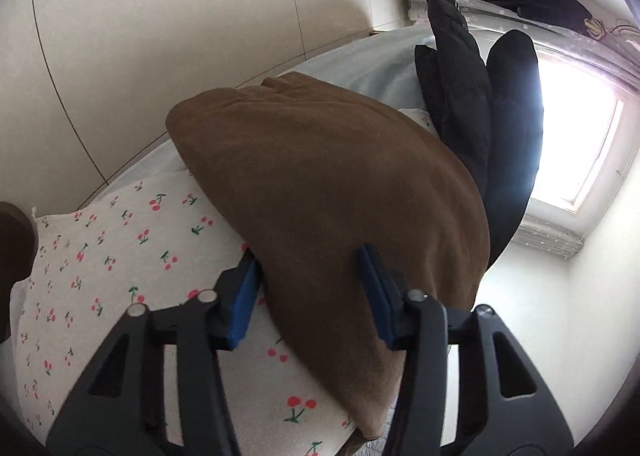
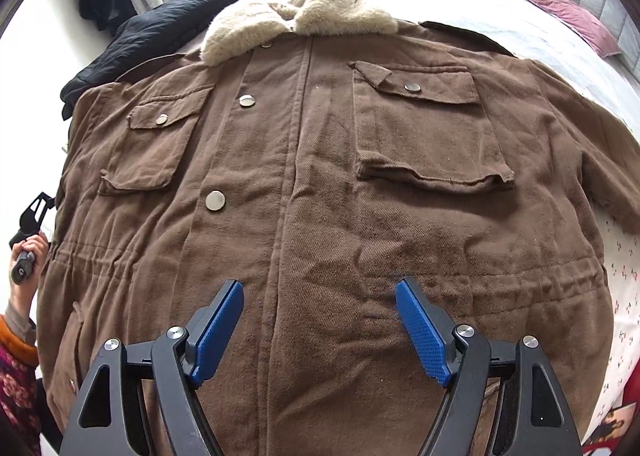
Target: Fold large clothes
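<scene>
Left wrist view: brown coat (image 1: 328, 184) sleeve lies between spread jaws.

left gripper (image 1: 312, 292) spread wide, cloth between its pads; right gripper (image 2: 320, 330) open, hovering, holding nothing.

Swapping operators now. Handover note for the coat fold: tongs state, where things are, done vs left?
Left tongs: jaws around a bulge of the brown coat at its edge, over the cherry-print sheet; whether they actually pinch it is unclear.
Right tongs: open, empty, over the coat's lower front near the waist.
Coat lies front up and closed on the bed, fur collar at the far end, partly over a black padded jacket.
Done: coat spread flat.
Left: probably all the folds; none visible yet.
</scene>
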`<state>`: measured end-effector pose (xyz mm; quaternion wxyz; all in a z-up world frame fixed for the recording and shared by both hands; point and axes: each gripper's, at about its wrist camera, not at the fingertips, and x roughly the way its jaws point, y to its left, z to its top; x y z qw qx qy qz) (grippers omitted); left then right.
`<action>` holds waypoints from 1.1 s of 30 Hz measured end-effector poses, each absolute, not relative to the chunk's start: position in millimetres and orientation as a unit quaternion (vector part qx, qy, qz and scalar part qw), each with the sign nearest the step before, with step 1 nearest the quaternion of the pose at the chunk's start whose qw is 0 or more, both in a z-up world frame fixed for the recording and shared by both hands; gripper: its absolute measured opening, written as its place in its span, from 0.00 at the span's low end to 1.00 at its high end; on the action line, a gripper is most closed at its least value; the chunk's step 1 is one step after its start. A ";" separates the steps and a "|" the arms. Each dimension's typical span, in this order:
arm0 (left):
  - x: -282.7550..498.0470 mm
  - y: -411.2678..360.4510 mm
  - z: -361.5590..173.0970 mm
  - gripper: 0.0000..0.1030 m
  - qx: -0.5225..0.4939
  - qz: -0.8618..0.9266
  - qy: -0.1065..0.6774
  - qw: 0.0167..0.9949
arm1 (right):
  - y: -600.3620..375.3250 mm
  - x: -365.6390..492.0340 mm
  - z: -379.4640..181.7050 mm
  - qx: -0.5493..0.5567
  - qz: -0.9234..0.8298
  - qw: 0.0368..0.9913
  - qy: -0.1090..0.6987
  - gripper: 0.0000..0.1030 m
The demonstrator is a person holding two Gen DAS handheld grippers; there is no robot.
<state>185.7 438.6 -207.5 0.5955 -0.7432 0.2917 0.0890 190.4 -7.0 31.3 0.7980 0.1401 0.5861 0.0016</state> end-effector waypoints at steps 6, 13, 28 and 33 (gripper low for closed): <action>193.1 451.5 -157.4 0.09 -0.675 0.115 0.287 0.670 | -2.0 192.1 30.1 0.128 -0.001 0.801 0.585 0.77; 201.6 420.0 -25.3 0.09 -0.522 0.096 0.228 0.816 | -4.7 189.1 38.5 0.137 0.002 0.809 0.572 0.77; 232.8 107.0 87.6 0.10 -0.058 -0.259 0.355 0.896 | -30.5 181.8 51.6 0.175 -0.029 0.819 0.545 0.77; 218.3 33.3 7.5 0.21 0.064 -0.325 0.484 0.810 | -38.5 180.9 49.5 0.185 -0.033 0.816 0.547 0.77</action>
